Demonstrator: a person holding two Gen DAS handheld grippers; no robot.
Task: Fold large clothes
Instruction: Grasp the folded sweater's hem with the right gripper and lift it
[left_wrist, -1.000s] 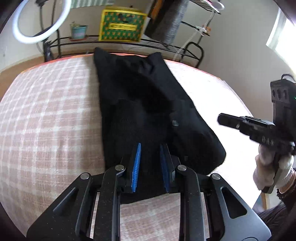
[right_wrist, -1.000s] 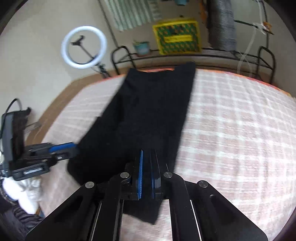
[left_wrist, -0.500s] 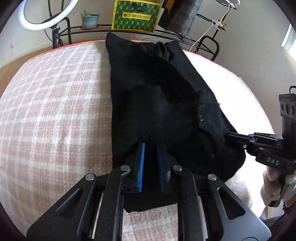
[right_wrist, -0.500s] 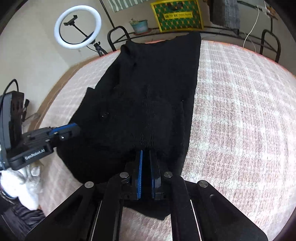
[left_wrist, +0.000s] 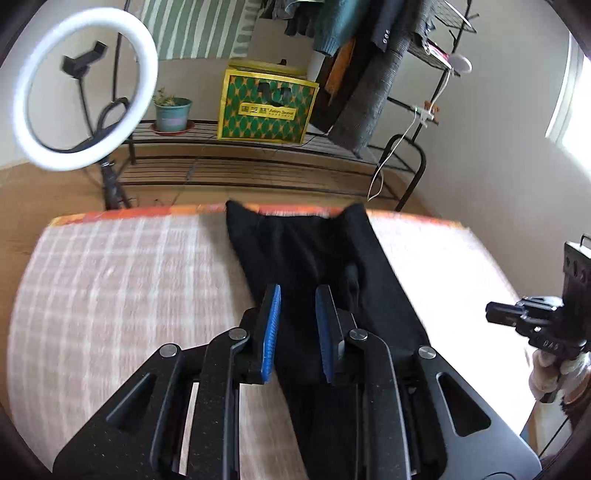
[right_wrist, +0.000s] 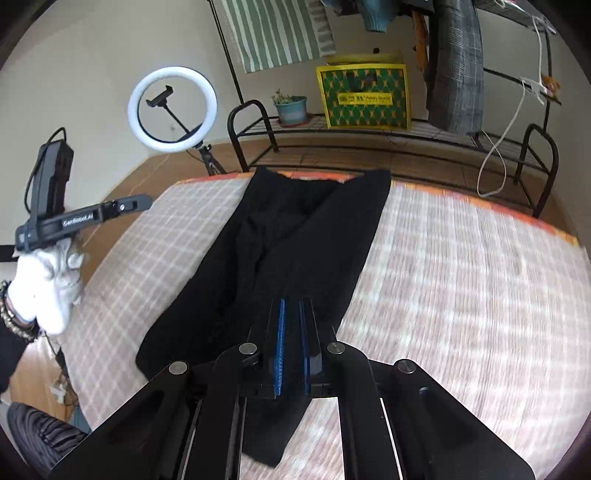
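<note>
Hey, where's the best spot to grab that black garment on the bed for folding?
Take the black garment by its near end, at both corners, coming from the near edge of the checked bed cover. It lies flat in a long strip running away from you, so that end should probably carry over onto the far end.

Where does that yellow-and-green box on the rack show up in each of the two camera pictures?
Left wrist view: the yellow-and-green box sits upper centre, on the black rack beyond the bed.
Right wrist view: the box sits upper right of centre, on the same rack.
Shared landmark: the potted plant stands just left of it in both.
</note>
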